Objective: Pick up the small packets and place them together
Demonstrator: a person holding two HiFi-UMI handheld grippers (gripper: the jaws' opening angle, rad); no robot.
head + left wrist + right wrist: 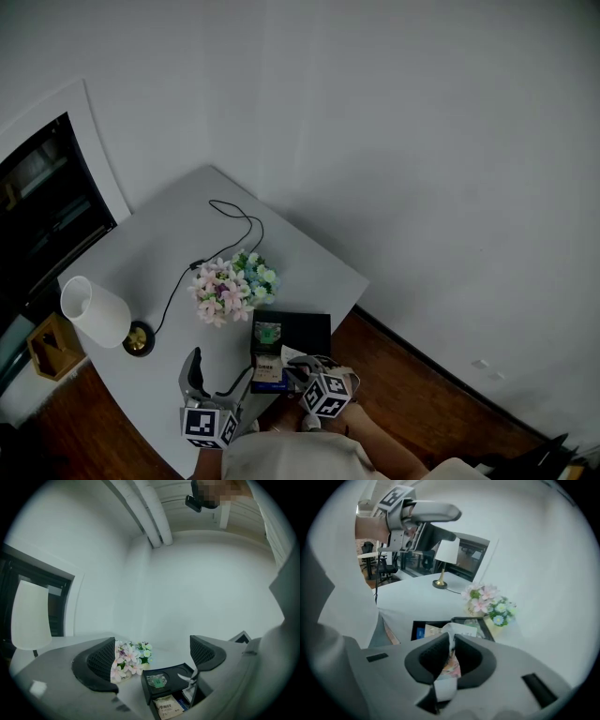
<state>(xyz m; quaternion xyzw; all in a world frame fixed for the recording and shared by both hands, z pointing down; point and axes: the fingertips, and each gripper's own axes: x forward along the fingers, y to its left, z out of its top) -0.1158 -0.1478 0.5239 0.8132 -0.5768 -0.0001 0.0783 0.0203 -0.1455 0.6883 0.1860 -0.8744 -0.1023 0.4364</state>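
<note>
The right claw (450,638) is clenched on a small packet (451,665) near the black tray (309,330); the left claw (152,640) is held released, empty.

I am looking into what seems an office room: a white bench (141,253) carrying a table lamp (94,312) and flower posy (232,286), wood floor (412,394), swivel chairs (378,569) showing beyond dark glass (42,206).

Left hand-held gripper (154,654) agape, right hand-held gripper (451,654) — clamped
</note>
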